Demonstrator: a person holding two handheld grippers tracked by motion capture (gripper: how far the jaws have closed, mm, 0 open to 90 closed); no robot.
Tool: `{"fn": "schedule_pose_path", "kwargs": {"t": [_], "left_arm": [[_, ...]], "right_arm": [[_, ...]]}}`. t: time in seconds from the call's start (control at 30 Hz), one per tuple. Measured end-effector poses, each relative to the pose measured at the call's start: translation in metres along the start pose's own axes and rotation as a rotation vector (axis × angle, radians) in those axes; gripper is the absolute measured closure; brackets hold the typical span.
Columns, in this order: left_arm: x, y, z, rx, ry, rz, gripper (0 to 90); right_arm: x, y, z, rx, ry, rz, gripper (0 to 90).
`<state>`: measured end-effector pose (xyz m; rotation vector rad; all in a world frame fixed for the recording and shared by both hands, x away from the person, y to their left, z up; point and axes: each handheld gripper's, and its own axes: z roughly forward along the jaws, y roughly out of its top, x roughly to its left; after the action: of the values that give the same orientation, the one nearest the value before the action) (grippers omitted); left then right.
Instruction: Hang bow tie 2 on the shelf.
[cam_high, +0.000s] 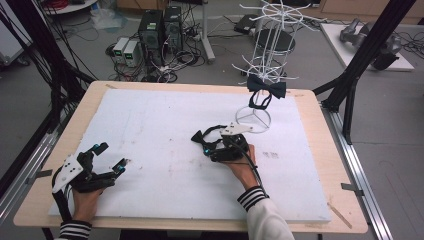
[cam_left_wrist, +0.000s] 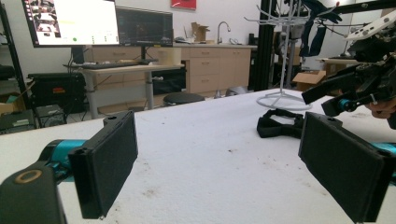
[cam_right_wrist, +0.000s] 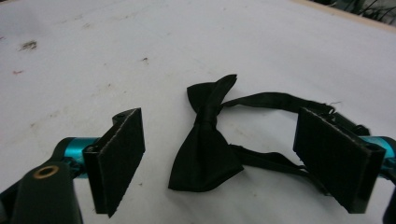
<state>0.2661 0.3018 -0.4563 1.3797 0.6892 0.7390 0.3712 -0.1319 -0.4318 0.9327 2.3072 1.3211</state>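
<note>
A black bow tie (cam_high: 201, 136) lies flat on the white board, its strap looping off to the right. In the right gripper view the bow tie (cam_right_wrist: 205, 149) sits between the two jaws of my right gripper (cam_right_wrist: 224, 140), which stands open with neither pad touching the cloth. From above, the right gripper (cam_high: 207, 145) is low over the tie near the table's middle. A second black bow tie (cam_high: 267, 88) hangs on the white wire rack (cam_high: 265, 45). My left gripper (cam_high: 112, 155) rests open and empty at the front left; its jaws (cam_left_wrist: 219, 154) frame bare board.
The rack's ring base (cam_high: 253, 119) stands just behind the right gripper. The white board (cam_high: 165, 115) covers a wooden table (cam_high: 340, 165). Black frame posts (cam_high: 365, 50) rise at the right, and computers (cam_high: 160, 30) and cables lie on the floor beyond.
</note>
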Motion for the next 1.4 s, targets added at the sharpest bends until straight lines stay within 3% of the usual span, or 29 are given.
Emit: {"fn": "schedule_pose_path", "kwargs": {"t": [0.33, 0.57, 0.97, 1.4], "left_arm": [[0.000, 0.000, 0.000, 0.000, 0.001, -0.001, 12.2], [0.000, 0.000, -0.001, 0.001, 0.000, -0.001, 12.3], [0.000, 0.000, -0.001, 0.000, 0.002, -0.001, 12.2], [0.000, 0.000, 0.000, 0.000, 0.000, -0.003, 12.3]], "right_arm": [[-0.003, -0.006, 0.011, 0.064, 0.045, 0.025, 24.3], [-0.003, -0.008, 0.015, 0.077, 0.068, 0.031, 29.8], [-0.002, -0.007, 0.020, 0.094, 0.044, 0.023, 35.7], [-0.002, -0.006, 0.022, 0.115, 0.008, -0.051, 40.2]]}}
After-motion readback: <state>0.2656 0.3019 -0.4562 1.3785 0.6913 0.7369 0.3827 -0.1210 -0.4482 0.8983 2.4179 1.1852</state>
